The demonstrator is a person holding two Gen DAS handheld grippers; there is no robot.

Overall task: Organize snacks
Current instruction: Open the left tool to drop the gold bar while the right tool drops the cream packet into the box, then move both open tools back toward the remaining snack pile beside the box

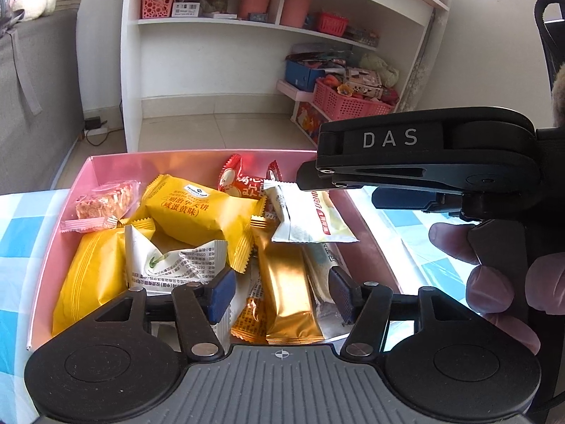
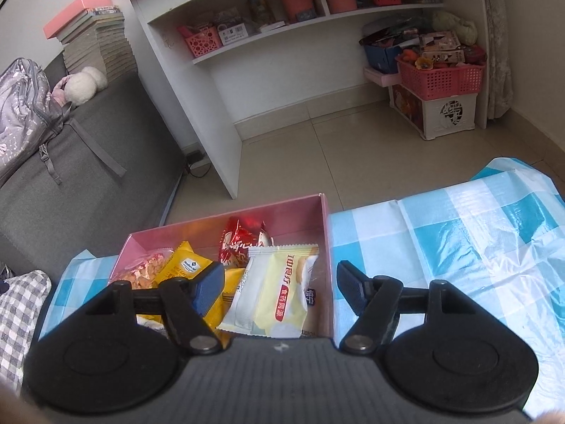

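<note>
- Where the left gripper (image 1: 280,291) fills the lower edge of the left wrist view, the near wall of the pink box (image 1: 106,164) is hidden, and the bottoms of the packets beneath it are cut off.
- Its jaws are seen apart; a gold bar packet (image 1: 287,282) lies below and between them, with no pad pressing on it.
- The right gripper (image 2: 280,288) is likewise seen with jaws apart, over the box's right wall; a pale yellow packet (image 2: 279,289) lies loose beneath it, gripped by neither pad.
- In the left wrist view the right gripper's black body enters from 3 o'clock, covering the box's far right corner; fingers of a hand (image 1: 494,279) are partly seen at 4 o'clock.
- All the snacks are found inside the box, which stands on a blue checked cloth (image 2: 459,233).
- Counted in the left view: two large yellow packets, one gold bar, one clear-wrapped pastry (image 1: 104,199) at 10 o'clock, two red packets at 12 o'clock, and several white ones, their number unclear where they overlap.
- Small print on the wrappers cannot be made out.
</note>
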